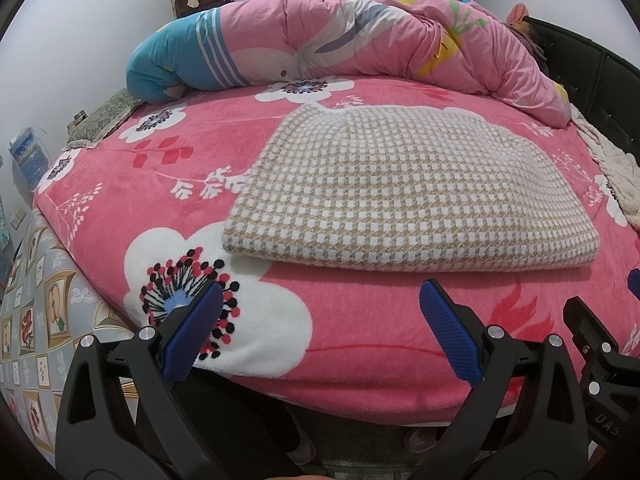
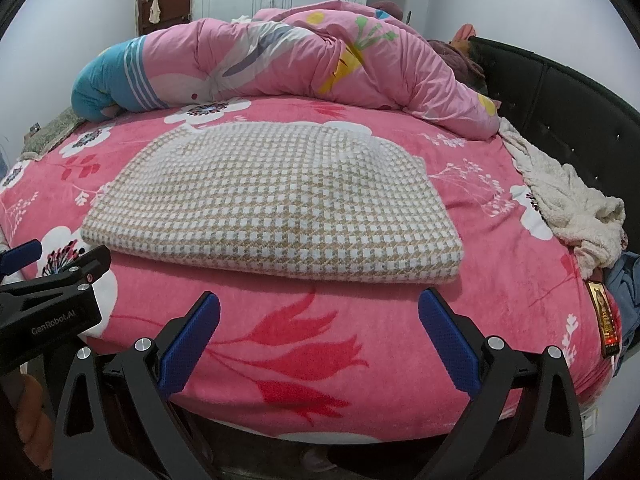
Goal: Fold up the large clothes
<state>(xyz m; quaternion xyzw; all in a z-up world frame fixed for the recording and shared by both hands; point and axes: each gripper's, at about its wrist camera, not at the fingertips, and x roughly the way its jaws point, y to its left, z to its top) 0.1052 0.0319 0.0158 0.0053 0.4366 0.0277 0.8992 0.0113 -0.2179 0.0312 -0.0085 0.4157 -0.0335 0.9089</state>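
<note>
- The left gripper (image 1: 320, 332) has its blue pads (image 1: 192, 332) spread wide with nothing between them, hanging over the near edge of the bed.
- The right gripper (image 2: 320, 336) is likewise spread and empty, at 6 o'clock in its own view; the left tool's black body shows at 9 o'clock there.
- The pink floral blanket (image 1: 360, 332) covers the mattress below both tools.
- The folded checked garment (image 1: 400, 192), beige and white, lies flat on the blanket just beyond the fingertips, toward 12 o'clock; neither tool touches it.
- A cream fleece cloth (image 2: 560, 200) is bunched at 3 o'clock beside the black headboard (image 2: 560, 92).
- A rolled pink quilt (image 1: 360, 40) lies across the far side at 12 o'clock.
</note>
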